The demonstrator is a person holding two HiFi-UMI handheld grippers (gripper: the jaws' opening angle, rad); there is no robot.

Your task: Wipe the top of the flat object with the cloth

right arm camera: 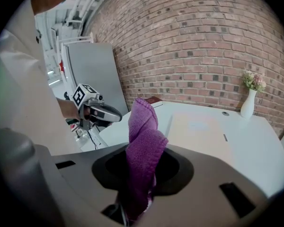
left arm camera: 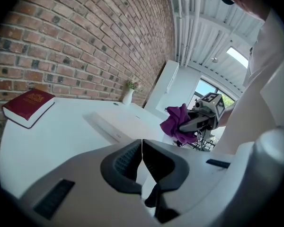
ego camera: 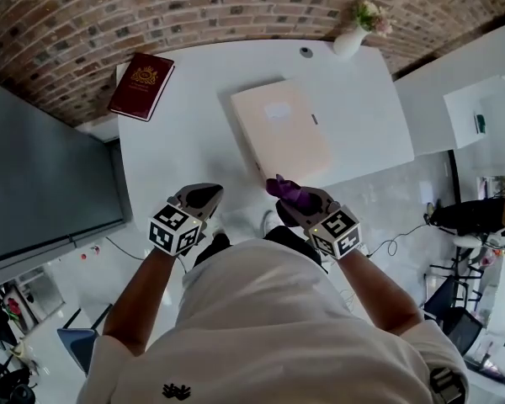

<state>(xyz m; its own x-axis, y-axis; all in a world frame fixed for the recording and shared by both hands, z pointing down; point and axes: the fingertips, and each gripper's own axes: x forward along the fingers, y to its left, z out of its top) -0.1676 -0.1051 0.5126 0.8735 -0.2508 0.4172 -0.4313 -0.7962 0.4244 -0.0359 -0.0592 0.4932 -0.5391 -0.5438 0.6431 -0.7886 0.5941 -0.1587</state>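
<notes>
R claw (right arm camera: 141, 207) clamps purple cloth (right arm camera: 143, 145); L claw (left arm camera: 142, 167) closed.

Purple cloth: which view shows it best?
Right gripper view: the purple cloth fills the centre, clamped in the right tool. Head view shows a small tuft; left gripper view shows it far off.

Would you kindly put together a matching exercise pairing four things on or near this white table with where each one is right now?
Things:
1. purple terry cloth
2. dark red hardcover book
3. white vase of flowers
4. pale cream flat rectangular box

Places:
A. middle of the white table
B. clamped in the right gripper
C. table's far left corner
D. table's far edge, right of the box

Pairs: 1-B, 2-C, 3-D, 4-A
</notes>
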